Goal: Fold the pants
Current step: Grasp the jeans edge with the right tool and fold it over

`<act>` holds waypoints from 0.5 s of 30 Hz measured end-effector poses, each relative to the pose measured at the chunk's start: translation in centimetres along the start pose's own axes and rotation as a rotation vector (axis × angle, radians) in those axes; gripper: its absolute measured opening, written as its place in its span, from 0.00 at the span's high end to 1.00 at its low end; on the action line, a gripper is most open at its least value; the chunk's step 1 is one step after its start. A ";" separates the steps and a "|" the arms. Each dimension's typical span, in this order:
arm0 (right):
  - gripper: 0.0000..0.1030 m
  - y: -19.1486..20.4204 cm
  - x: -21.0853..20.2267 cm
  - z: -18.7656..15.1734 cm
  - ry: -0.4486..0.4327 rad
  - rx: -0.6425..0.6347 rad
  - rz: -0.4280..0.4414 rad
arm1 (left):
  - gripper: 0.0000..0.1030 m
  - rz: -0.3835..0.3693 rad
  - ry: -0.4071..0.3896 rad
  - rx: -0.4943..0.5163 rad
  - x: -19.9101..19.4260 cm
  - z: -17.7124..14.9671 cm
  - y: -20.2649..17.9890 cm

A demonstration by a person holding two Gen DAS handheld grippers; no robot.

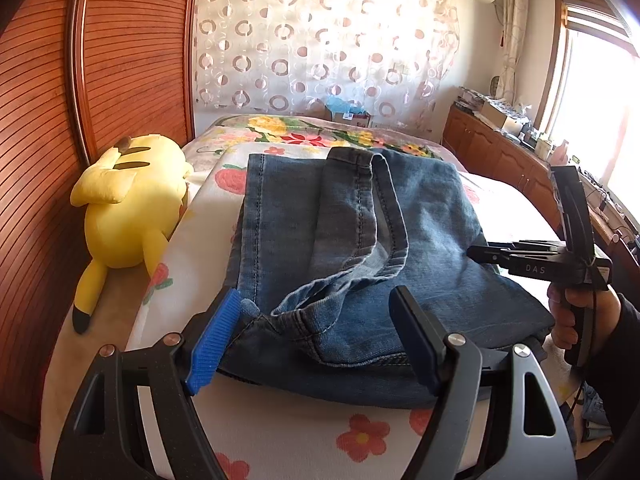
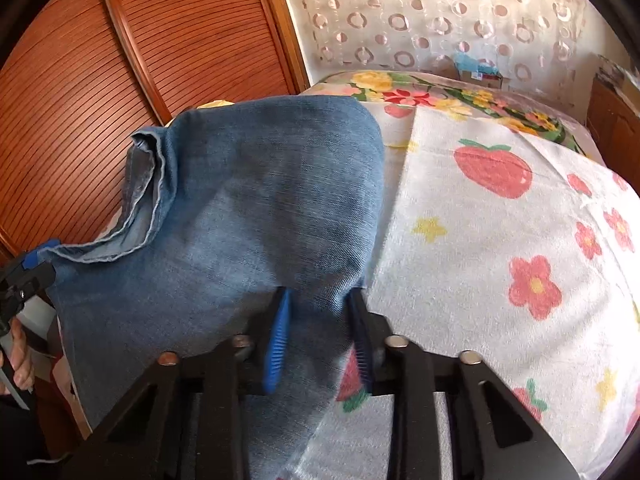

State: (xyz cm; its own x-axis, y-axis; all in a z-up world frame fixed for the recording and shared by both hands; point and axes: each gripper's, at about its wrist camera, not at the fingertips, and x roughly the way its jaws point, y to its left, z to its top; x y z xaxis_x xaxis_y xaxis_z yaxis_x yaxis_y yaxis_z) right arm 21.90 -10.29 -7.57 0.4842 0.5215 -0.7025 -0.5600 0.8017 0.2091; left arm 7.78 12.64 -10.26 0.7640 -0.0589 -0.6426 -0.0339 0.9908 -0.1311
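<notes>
The bed (image 1: 280, 432), spread with a white sheet printed with flowers and strawberries, fills the lower part of both views; its near edge is cut off by the tool frames. A reddish slatted wooden wall (image 1: 132, 48) stands to one side, and a sheer curtain (image 1: 320, 40) with ring patterns hangs behind the bed. Only the left wrist view shows the bright window (image 1: 600, 80), the low wooden cabinets (image 1: 492, 152) under it, whose cluttered top is too small to read, and a yellow plush toy (image 1: 128, 208) lying at the bed's edge beside the wall.

The pants (image 1: 360, 240), blue denim, lie folded on the sheet. In the left wrist view a leg hem curls up across the top layer. The right wrist view shows them blurred and close, hiding nearly all of the plush.

The left tool (image 1: 316, 340) stands wide open, its blue pads on either side of the near denim edge; whether they touch it is unclear. The right tool (image 2: 320, 332) is closed on a fold of the pants, and a hand (image 1: 568, 312) is on its handle.
</notes>
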 end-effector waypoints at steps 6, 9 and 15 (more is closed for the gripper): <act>0.96 0.4 -1.5 0.6 -0.032 -0.031 0.004 | 0.25 0.006 -0.019 0.003 -0.5 0.3 0.1; 0.96 0.7 -3.9 1.5 -0.089 -0.029 0.027 | 0.25 0.005 -0.039 -0.003 -1.2 0.7 0.2; 0.96 2.2 -9.0 3.0 -0.181 -0.081 0.036 | 0.25 -0.004 -0.081 0.004 -2.4 1.9 -0.3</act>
State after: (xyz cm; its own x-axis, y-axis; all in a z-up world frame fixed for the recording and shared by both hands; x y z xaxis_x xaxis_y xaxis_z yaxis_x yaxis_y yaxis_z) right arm 18.29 -12.34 1.29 0.5714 0.5994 -0.5605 -0.6278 0.7592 0.1719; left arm 7.15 12.73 -7.23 0.8137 -0.0526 -0.5789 -0.0287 0.9911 -0.1304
